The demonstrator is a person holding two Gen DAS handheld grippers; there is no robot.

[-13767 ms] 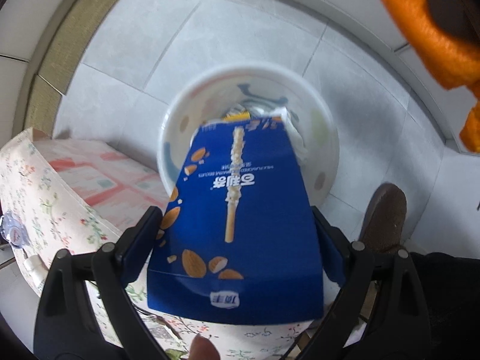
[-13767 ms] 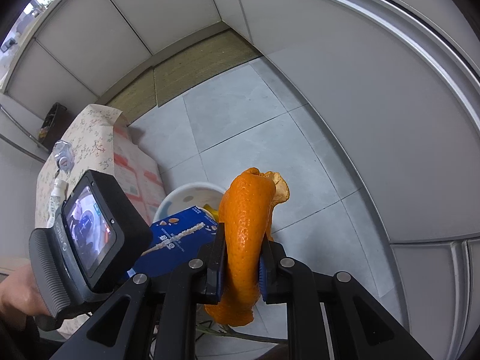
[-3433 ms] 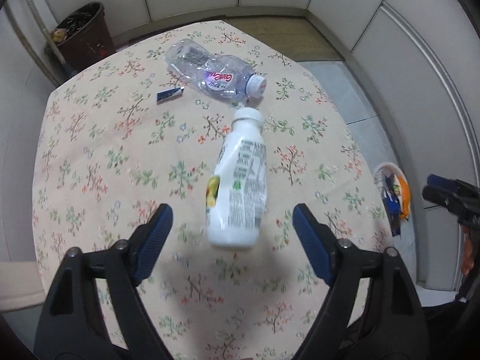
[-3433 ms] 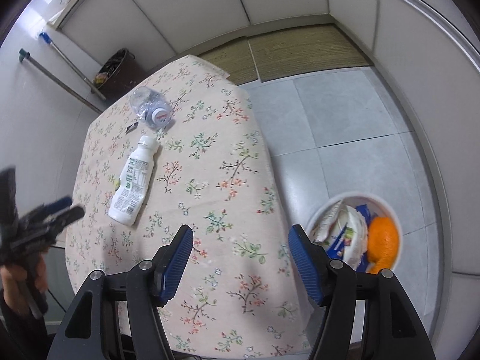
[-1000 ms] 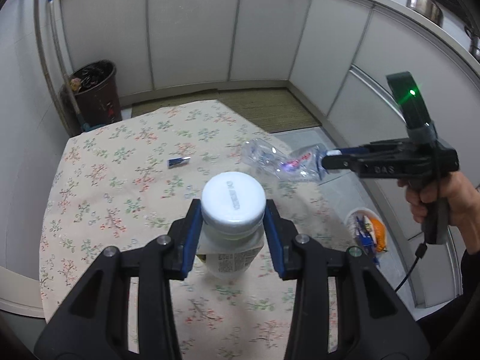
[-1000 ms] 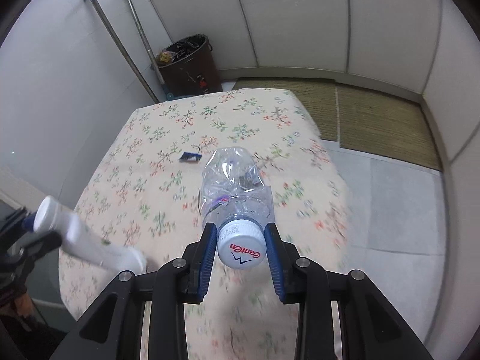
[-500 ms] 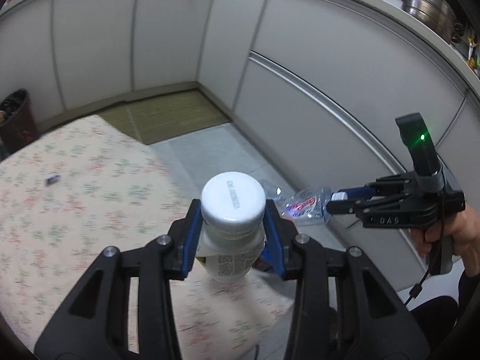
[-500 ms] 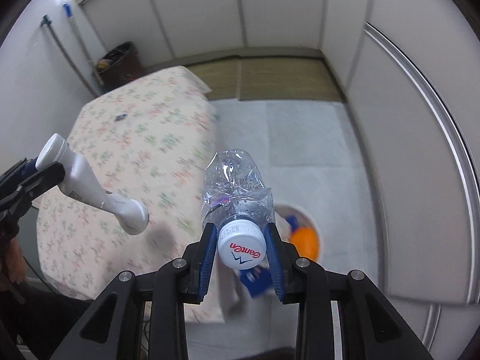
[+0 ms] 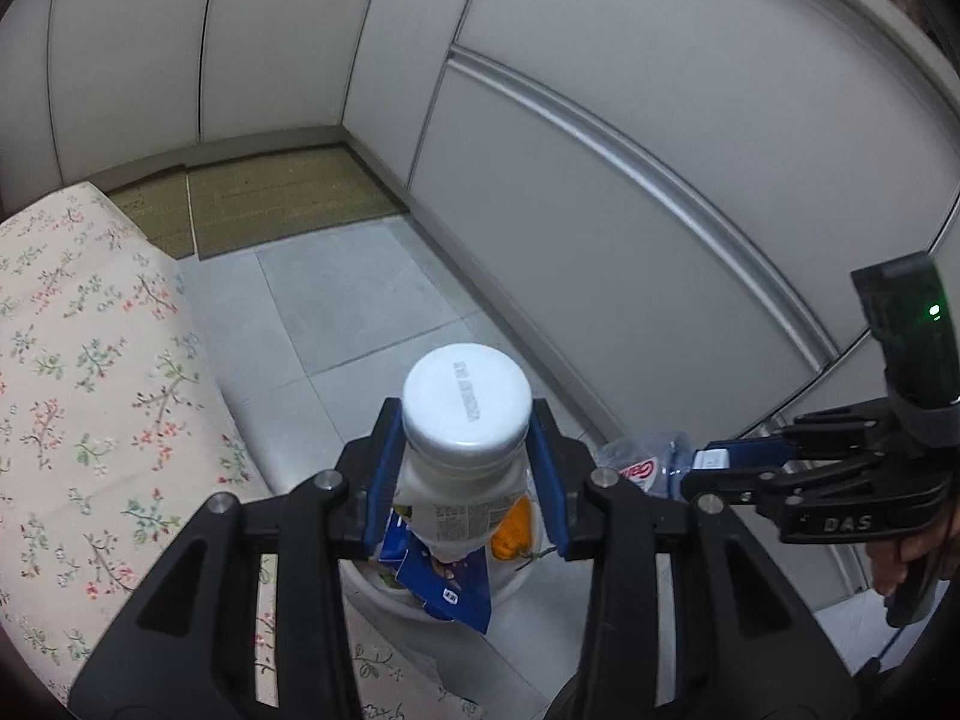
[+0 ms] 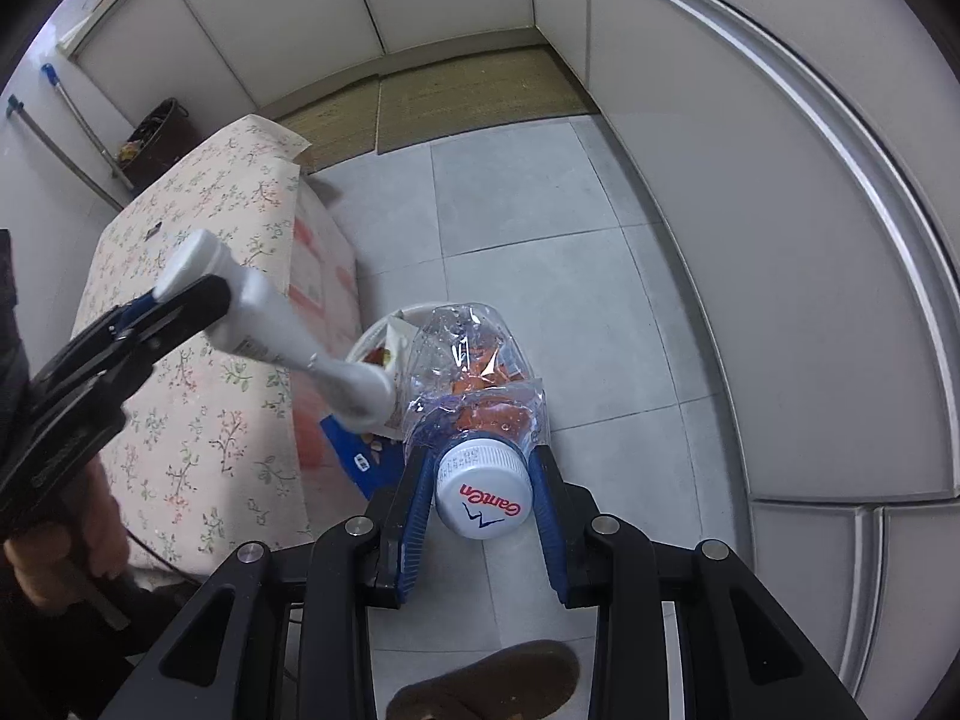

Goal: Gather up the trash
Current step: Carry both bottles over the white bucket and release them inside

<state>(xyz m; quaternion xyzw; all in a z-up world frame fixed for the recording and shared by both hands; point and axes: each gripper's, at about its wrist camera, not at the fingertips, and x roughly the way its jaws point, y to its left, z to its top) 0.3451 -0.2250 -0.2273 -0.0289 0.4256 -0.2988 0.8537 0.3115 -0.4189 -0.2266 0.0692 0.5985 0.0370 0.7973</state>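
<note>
1. Over the white round plastic bin point(image 10: 384, 324) on the tiled floor: right hand-held gripper point(image 10: 483, 501) is clamped on the cap end of a crushed clear plastic water bottle point(image 10: 474, 372), body hanging above the bin. Risk: it's light & springy, may bounce off the heap if let go w/o lining up.
2. Left hand-held gripper point(image 9: 465, 456) is clamped just under the cap of the white opaque plastic drink bottle point(image 9: 465, 408), base angled at the bin. Bottles sit close; they could knock each other.
3. Bin looks full w/ blue snack box point(image 9: 444, 588) & orange peel point(image 9: 510, 531); an item may roll onto the floor.
4. Floral-cloth tabletop point(image 10: 198, 276) is beside the bin; a small dark scrap point(image 10: 153, 232) is left on it, easy to miss.
</note>
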